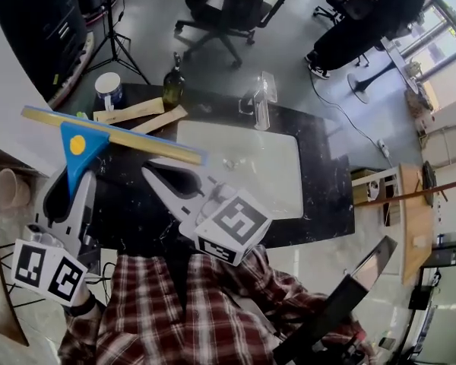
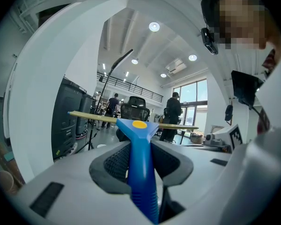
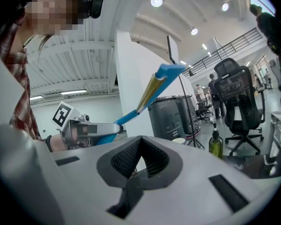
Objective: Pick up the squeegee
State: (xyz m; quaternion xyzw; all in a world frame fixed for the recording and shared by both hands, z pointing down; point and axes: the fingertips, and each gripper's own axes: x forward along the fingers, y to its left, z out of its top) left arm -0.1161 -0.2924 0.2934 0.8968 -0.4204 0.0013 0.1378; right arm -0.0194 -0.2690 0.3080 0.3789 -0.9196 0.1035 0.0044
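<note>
The squeegee point(image 1: 110, 137) has a blue handle with a yellow dot and a long brass-coloured blade bar. My left gripper point(image 1: 74, 182) is shut on its handle and holds it in the air above the left end of the black counter point(image 1: 319, 181), blade bar crosswise. In the left gripper view the blue handle point(image 2: 140, 165) runs between the pads of the left gripper point(image 2: 141, 146), blade bar point(image 2: 98, 117) level ahead. My right gripper point(image 1: 147, 169) hovers just right of the squeegee, jaws together and empty. The right gripper view shows the right gripper point(image 3: 139, 142) shut, with the squeegee point(image 3: 154, 86) up left.
A white sink point(image 1: 251, 166) with a clear faucet point(image 1: 263, 97) is set in the counter. A green bottle point(image 1: 172, 86), a mug point(image 1: 108, 88) and two wooden strips point(image 1: 140, 112) stand at its far left. Office chairs point(image 1: 228, 10) and a tripod point(image 1: 114, 33) stand behind.
</note>
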